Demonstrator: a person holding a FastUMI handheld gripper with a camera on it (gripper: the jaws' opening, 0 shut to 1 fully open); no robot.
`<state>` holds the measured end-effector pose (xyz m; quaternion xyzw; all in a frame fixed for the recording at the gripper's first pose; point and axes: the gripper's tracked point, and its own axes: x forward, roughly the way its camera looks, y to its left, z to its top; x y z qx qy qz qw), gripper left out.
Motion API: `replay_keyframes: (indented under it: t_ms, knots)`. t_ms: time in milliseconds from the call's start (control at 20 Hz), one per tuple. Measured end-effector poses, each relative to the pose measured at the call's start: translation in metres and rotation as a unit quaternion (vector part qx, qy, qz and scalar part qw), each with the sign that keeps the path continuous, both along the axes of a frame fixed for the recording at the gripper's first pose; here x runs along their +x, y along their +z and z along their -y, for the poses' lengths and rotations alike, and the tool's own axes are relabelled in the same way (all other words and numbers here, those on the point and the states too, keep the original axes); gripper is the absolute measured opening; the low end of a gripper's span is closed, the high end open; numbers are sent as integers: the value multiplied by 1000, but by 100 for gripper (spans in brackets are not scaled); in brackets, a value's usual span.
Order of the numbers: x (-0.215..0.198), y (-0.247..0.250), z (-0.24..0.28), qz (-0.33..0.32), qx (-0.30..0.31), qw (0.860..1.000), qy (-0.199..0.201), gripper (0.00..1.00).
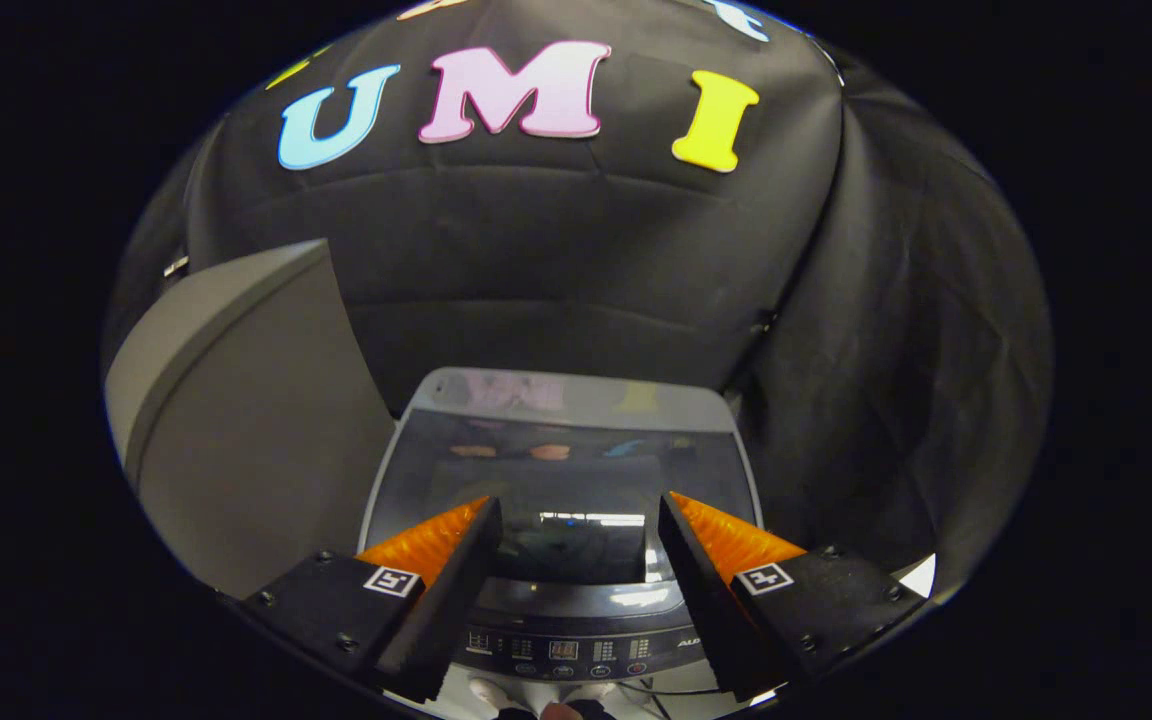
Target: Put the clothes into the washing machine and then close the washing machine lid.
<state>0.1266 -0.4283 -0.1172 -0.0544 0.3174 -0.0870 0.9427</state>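
Black booth cloth behind, washing machine (566, 560) lid (561, 470) lies flat shut. Our gripper (576, 520) hangs above it, fingers apart, empty; laundry inside or not, can't tell.

Washing machine (576, 600) top carries its shut glossy lid (566, 470); nothing else.

black cloth (576, 260) hangs in creased folds as the booth's back wall and wraps round the right side. a grey panel (256, 400) leans at the left before it.
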Motion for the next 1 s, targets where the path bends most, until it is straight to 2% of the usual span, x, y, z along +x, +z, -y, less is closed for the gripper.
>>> replay_keyframes:
  t_ms: [400, 600, 1000]
  knots:
    - [12, 129, -28, 141, -12, 990, 26, 99]
    - [-2, 199, -47, 211, -1, 977, 30, 98]
    - [-44, 280, -59, 305, 17, 952, 30, 98]
